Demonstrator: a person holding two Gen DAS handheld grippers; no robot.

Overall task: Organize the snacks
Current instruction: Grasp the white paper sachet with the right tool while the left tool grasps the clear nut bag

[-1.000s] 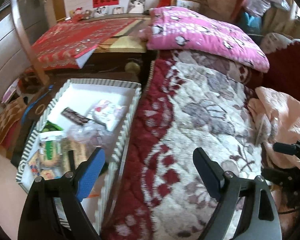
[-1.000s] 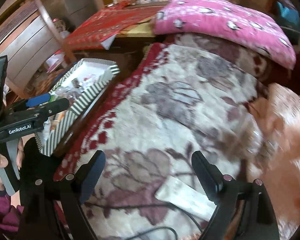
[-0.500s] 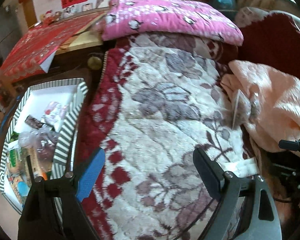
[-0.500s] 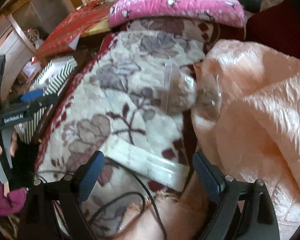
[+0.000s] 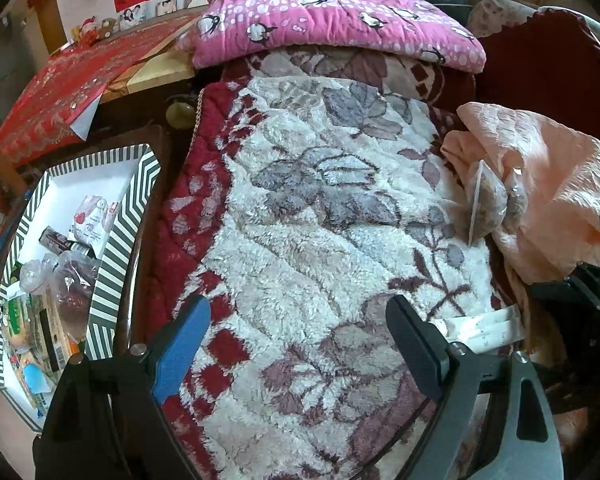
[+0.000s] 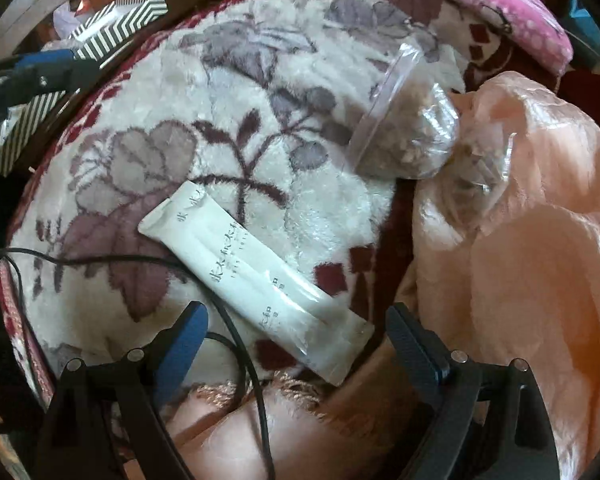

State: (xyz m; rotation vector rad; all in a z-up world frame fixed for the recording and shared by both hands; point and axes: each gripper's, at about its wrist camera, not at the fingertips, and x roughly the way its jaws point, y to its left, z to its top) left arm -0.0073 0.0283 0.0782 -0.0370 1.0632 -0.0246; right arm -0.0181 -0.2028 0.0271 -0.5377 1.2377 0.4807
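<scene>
A long white snack packet lies on the floral blanket, its near end between my right gripper's open, empty fingers. A clear bag of brown snacks lies further off against the peach cloth; it also shows in the left wrist view. A second clear bag rests on the peach cloth beside it. The striped box at the left holds several snacks. My left gripper is open and empty over the blanket, right of the box. The white packet shows by its right finger.
A pink penguin-print pillow lies at the far end of the floral blanket. A peach cloth is bunched at the right. A black cable runs across the blanket near my right gripper. A red-covered table stands beyond the box.
Both grippers have swung right, away from the box. My right gripper has come down close over the white packet and the bags. Both stay open.
</scene>
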